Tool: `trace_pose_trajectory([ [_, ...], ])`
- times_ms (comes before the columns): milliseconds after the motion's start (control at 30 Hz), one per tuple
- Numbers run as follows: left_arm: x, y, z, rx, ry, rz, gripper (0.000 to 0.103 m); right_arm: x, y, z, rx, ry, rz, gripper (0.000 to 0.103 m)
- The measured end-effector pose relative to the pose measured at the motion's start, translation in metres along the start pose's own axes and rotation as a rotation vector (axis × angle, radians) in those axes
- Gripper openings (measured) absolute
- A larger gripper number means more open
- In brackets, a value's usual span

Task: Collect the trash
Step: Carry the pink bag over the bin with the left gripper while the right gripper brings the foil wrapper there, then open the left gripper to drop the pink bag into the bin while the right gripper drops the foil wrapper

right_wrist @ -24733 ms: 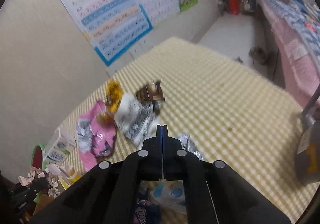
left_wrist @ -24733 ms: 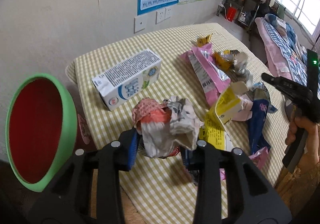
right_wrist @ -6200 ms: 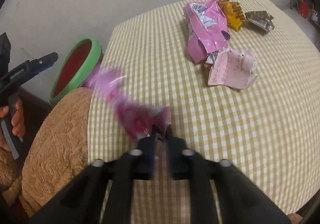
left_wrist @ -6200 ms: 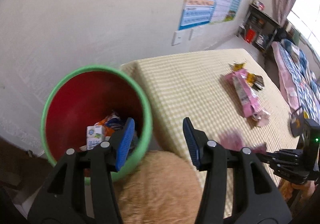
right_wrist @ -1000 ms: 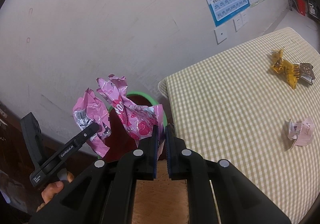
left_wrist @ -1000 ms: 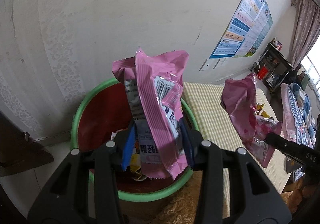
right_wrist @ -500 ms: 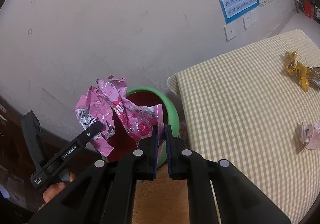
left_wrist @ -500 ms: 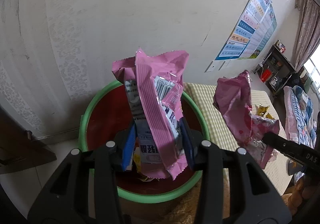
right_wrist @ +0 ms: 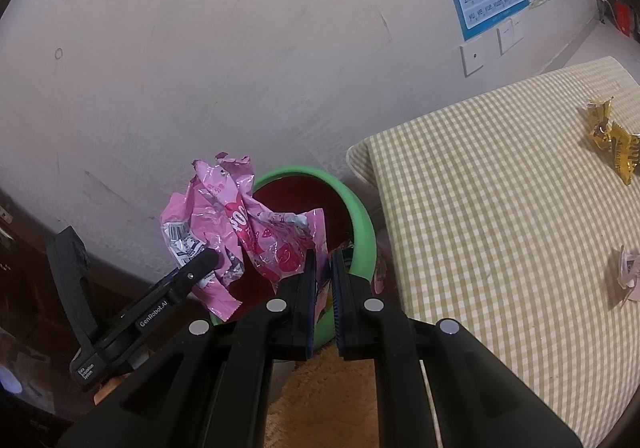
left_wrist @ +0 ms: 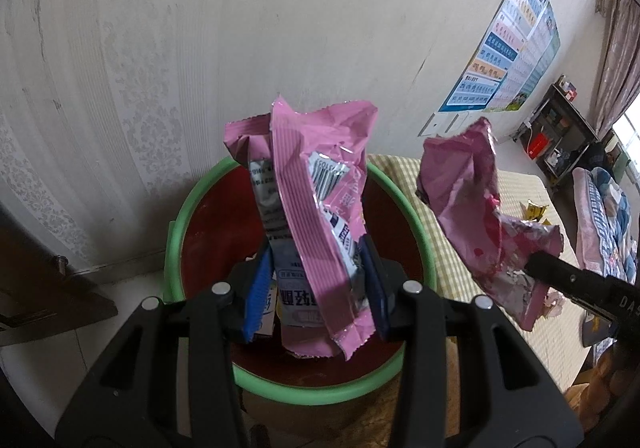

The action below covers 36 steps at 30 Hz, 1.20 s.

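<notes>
Both pink wrappers have left the checked surface [right_wrist: 500,208] since the earlier frames and now hang at the green-rimmed bin [left_wrist: 416,244], while the carton and crumpled paper that lay on the cloth are gone from it; the left hand-held gripper [left_wrist: 316,288] is clamped on the striped pink packet [left_wrist: 308,208], upright directly over the red inside of the bin; the right hand-held gripper [right_wrist: 322,284] has its jaws pinched almost together on the crumpled pink bag [right_wrist: 264,232], which sits over the bin's near rim; trash already lies in the bin bottom, partly hidden. Most of the job looks done; what remains, by my reading, is dropping these two pieces, then fetching the yellow wrappers [right_wrist: 612,144] and the small pale scrap [right_wrist: 628,268] lying on the surface.
</notes>
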<state>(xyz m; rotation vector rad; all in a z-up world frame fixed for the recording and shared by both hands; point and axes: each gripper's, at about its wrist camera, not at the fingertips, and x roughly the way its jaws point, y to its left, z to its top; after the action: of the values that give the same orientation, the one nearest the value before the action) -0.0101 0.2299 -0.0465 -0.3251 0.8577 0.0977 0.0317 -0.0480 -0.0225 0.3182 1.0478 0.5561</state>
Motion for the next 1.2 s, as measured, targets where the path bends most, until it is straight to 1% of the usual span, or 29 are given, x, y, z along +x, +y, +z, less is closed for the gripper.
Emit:
trace_pose_trajectory([
  [400,0.006,0.0,-0.003,0.006,0.023,0.016,0.04,0.005,0.0,0.002,0.004,-0.001,0.013,0.009],
  [700,0.011,0.001,-0.004,0.009,0.04,0.03,0.04,0.01,0.011,0.003,-0.029,-0.01,0.012,0.009],
  [1133,0.018,0.003,-0.009,0.017,0.064,0.053,0.041,0.014,0.014,0.003,-0.037,-0.009,0.018,0.01],
  [1167,0.019,0.004,-0.01,0.016,0.065,0.061,0.041,0.015,0.015,0.003,-0.037,-0.01,0.021,0.01],
  [1200,0.019,0.005,-0.01,0.012,0.068,0.068,0.046,0.015,0.016,0.003,-0.038,-0.009,0.032,0.016],
])
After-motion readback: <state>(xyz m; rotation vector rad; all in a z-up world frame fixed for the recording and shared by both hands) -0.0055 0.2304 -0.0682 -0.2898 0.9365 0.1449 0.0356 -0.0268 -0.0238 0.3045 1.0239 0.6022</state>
